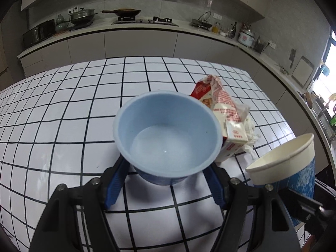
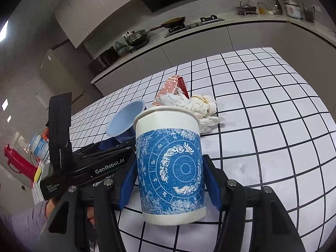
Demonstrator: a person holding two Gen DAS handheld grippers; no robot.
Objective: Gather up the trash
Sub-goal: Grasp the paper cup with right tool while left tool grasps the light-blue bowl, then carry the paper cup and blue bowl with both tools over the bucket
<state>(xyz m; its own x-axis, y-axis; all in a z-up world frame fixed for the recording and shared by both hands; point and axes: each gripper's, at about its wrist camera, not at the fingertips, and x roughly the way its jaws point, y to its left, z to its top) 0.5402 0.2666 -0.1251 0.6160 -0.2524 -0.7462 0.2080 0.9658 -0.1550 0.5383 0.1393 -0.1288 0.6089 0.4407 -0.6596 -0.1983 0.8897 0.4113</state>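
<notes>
A: Status? Left gripper (image 1: 166,180) clamps the bowl (image 1: 167,136), right gripper (image 2: 170,180) clamps the cup (image 2: 169,166), both above the bench (image 1: 52,115).
B: Mid-collection, seemingly; you'd next nest them. Carton (image 1: 222,113) and tissue (image 2: 195,105) remain.

The bowl (image 1: 168,138) is pale blue inside, darker blue on its outer wall. The cup (image 2: 171,168) is white with a blue band bearing white ring and scroll patterns (its inside is cream). The carton (image 1: 222,113) is red and white with red print. The tissue (image 2: 197,105) is white. The table (image 1: 63,109) is white with a black grid. Both grippers are black with blue fingers (image 2: 128,180).
</notes>
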